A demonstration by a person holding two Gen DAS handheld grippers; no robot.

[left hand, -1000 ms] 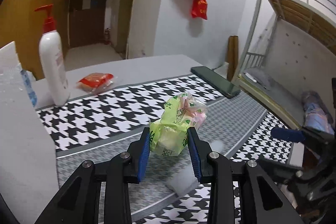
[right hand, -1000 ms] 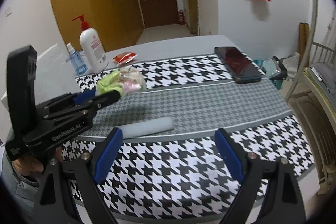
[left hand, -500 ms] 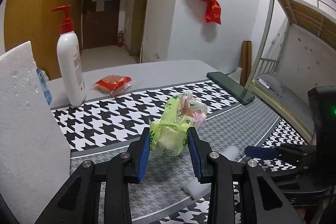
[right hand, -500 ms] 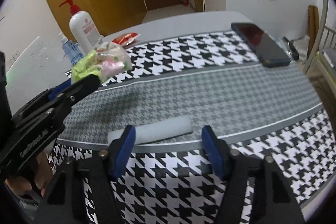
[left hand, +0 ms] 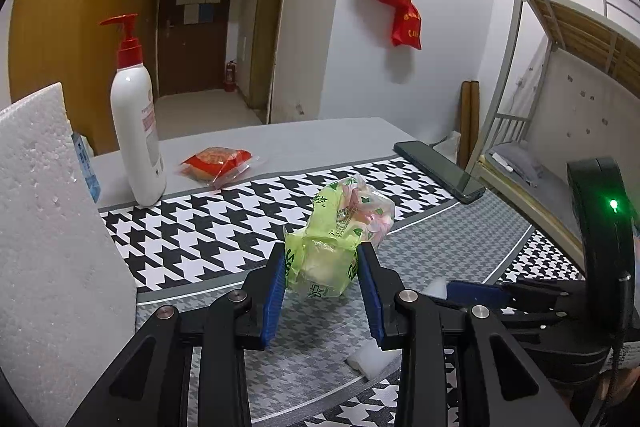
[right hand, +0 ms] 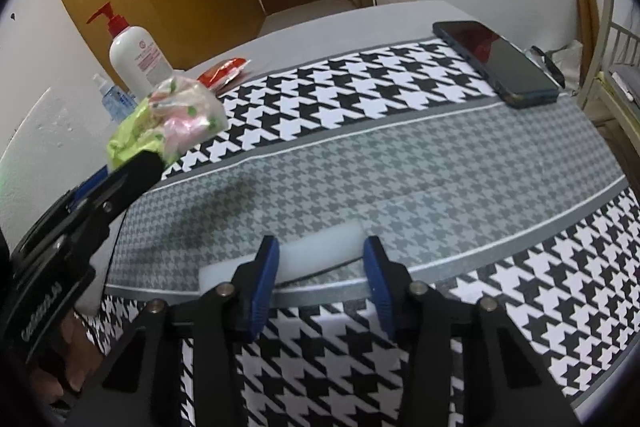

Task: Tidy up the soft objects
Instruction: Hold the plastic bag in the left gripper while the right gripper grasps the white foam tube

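The left claw [left hand: 322,273] gripped a green tissue pack [left hand: 332,247] above the counter [right hand: 400,163]. The right claw [right hand: 320,267], open, straddled a white foam roll [right hand: 320,259] near the counter's front edge.

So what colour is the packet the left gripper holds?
Mostly lime green packet with a clear, pink-flecked end; the left wrist view shows it best.

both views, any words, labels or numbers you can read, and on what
Left gripper body: raised lettering, too distorted to read.
Green tissue pack: printed characters, too crumpled to read.
Red bags on wall: yellow print, blurred.
Pump bottle: red label, too small.
Door papers: unreadable.
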